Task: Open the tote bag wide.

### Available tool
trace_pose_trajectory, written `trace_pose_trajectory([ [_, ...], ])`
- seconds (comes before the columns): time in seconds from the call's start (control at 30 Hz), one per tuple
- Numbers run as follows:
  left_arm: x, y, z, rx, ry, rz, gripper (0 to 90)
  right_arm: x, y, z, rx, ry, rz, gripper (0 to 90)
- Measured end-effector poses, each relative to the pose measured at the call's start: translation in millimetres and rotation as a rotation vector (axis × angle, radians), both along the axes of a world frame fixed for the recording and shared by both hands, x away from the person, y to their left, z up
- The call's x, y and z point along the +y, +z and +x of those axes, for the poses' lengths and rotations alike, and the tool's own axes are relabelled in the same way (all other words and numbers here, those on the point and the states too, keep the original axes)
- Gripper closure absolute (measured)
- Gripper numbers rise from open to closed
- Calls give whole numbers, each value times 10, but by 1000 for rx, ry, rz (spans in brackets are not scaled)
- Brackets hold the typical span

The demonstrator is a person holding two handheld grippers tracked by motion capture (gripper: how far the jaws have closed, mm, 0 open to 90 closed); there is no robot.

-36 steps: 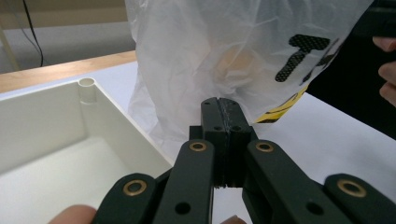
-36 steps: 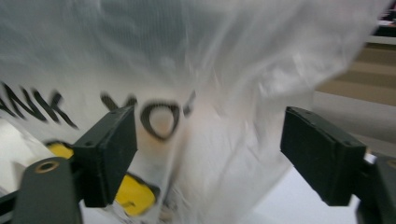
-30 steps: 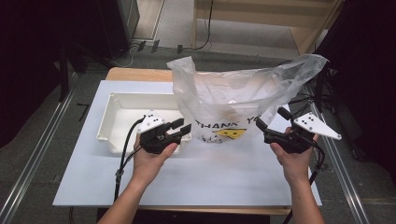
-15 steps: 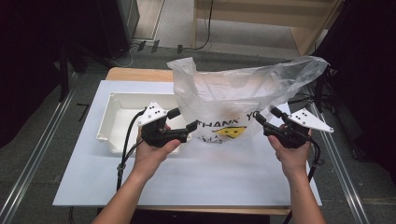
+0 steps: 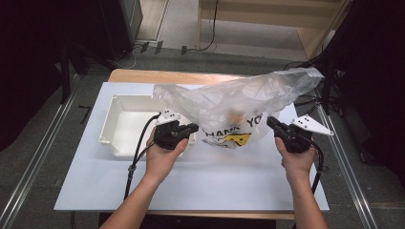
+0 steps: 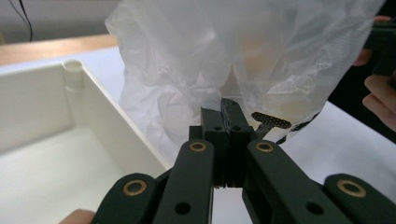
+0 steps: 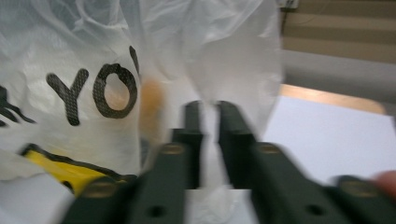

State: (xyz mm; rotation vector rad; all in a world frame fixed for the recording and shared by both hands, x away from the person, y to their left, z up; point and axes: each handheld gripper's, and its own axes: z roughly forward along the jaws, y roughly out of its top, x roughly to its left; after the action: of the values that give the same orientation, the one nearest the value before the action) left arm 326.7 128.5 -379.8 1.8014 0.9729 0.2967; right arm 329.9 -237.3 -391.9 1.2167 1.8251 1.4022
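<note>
White plastic forms the tray (image 5: pixel 125 125) at the left of the white tabletop (image 5: pixel 205 181), open side up. Just right of it, the left gripper (image 5: pixel 192 128) lies over the tray's near right corner. Its jaws have just been closing and now meet, pinching a fold at the left edge of the clear plastic bag (image 5: pixel 239 102); the left gripper view shows the film (image 6: pixel 243 51) rising straight from the closed tips (image 6: pixel 227 114). The bag stands crumpled in the middle of the table, beside the tray, black lettering and a yellow patch (image 5: pixel 237 139) on its near face, something orange dimly visible inside. At the right, the right gripper (image 5: pixel 270 122) reaches the bag's right edge. Its jaws (image 7: pixel 205 116) have just been closing too; a narrow gap remains with film between them, and the blur hides whether the pads press on it.
</note>
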Motion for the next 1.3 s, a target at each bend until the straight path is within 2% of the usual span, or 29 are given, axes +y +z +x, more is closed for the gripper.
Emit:
trace_pose_trajectory([
  [0.03, -25, -23, -1, 4, -1, 5, 900, -33, -13, -11, 6, 31, 50, 529],
  [0.07, -52, -41, -6, 7, -1, 19, 900, -33, -13, -11, 6, 31, 50, 529],
  [0.1, -72, -53, -9, 8, -8, 37, 900, -28, 16, -51, -37, 42, 47, 352],
  [0.13, -93, -65, -12, 10, -13, 37, 900, -28, 16, -51, -37, 42, 47, 352],
  [0.17, -109, -74, -16, 12, -13, 33, 900, -19, 46, -70, -51, 35, 37, 266],
  [0.2, -120, -82, -19, 10, -14, 37, 900, -1, 137, -108, -85, 28, 38, 187],
  [0.27, -130, -94, -26, 11, -15, 38, 900, 0, 170, -119, -103, 28, 40, 173],
  [0.3, -133, -104, -31, 11, -19, 39, 900, 6, 275, -139, -134, 40, 69, 156],
  [0.37, -139, -126, -41, 12, -18, 42, 900, 6, 307, -138, -145, 46, 76, 156],
  [0.43, -134, -154, -50, 14, -23, 49, 900, 33, 389, -131, -169, 71, 122, 156],
  [0.47, -134, -161, -52, 15, -24, 47, 900, 78, 439, -93, -167, 86, 148, 202],
  [0.5, -131, -165, -54, 14, -27, 48, 900, 100, 451, -77, -166, 84, 146, 281],
  [0.53, -129, -169, -61, 16, -26, 44, 900, 100, 451, -77, -166, 84, 146, 281],
  [0.6, -122, -171, -72, 8, -37, 35, 900, 168, 449, -27, -155, 35, 92, 605],
  [0.63, -123, -169, -84, 6, -41, 33, 900, 208, 385, 75, -102, 34, 57, 815],
  [0.67, -123, -166, -94, 1, -43, 35, 900, 208, 385, 75, -102, 34, 57, 815],
  [0.7, -121, -164, -104, -1, -43, 29, 900, 218, 347, 111, -78, 37, 56, 888],
  [0.77, -88, -153, -117, -8, -61, 17, 895, 247, 262, 154, -45, 3, 29, 900],
  [0.8, -59, -140, -130, -15, -65, -2, 849, 249, 227, 175, -39, 5, 21, 900],
  [0.83, -50, -132, -141, -19, -53, -19, 717, 257, 170, 196, -22, 1, 8, 900],
  [0.93, 16, -53, -200, -50, -28, -68, 432, 278, 53, 237, 15, -28, -44, 900],
  [0.97, 20, -22, -220, -56, -28, -75, 285, 281, -5, 262, 41, -33, -61, 900],
  [1.0, 22, 20, -256, -70, -52, -102, 204, 296, -65, 280, 65, -47, -86, 900],
  [1.03, 22, 20, -256, -70, -52, -102, 193, 296, -65, 280, 65, -47, -86, 900],
  [1.1, 5, 91, -324, -109, -92, -120, 169, 316, -116, 294, 87, -50, -98, 900],
  [1.2, -32, 194, -391, -146, -113, -153, 137, 408, -208, 295, 103, -45, -151, 900],
  [1.3, -99, 302, -420, -182, -95, -132, 137, 446, -256, 289, 106, -42, -166, 900],
])
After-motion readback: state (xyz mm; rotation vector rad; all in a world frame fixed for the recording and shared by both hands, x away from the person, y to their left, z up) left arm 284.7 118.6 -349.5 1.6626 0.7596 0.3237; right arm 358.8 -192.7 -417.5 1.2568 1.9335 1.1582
